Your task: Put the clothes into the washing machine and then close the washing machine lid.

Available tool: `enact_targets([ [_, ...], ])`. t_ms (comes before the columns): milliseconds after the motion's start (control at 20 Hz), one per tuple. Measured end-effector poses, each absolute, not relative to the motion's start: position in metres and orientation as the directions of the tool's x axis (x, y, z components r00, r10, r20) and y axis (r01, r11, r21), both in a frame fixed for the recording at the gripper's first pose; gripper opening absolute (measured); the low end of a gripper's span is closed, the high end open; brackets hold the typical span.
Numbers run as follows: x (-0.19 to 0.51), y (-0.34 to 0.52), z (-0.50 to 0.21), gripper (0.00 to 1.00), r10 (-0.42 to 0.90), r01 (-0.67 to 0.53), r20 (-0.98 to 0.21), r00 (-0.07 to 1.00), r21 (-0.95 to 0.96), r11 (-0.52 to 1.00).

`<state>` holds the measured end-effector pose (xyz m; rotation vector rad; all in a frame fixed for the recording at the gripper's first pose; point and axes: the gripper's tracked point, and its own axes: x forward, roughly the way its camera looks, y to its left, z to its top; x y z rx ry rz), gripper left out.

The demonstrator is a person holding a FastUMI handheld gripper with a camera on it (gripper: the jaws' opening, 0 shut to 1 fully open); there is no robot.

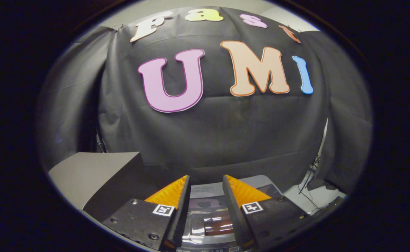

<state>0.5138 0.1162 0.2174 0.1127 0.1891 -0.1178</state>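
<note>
My gripper (206, 178) hovers above the washing machine (210, 210), pointing toward the booth's back wall. The two fingers (178, 210) stand a little apart and hold nothing. In the gap between them I see the machine's glossy top lid (208, 225), lying flat and reflecting the wall. The grey rim of the machine (261, 182) reaches just beyond the right finger.
A grey box-shaped block (96, 175) stands left of the machine, close to the left finger. Black cloth (226, 140) hangs close behind both. To the right, cables (308, 187) trail over a pale floor (306, 201).
</note>
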Motion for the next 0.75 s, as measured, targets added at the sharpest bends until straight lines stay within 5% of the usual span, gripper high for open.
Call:
enact_targets([
  [750, 0.431, 0.066, 0.241, 0.56, -0.170, 0.172, -0.070, 0.983, 0.028, 0.985],
])
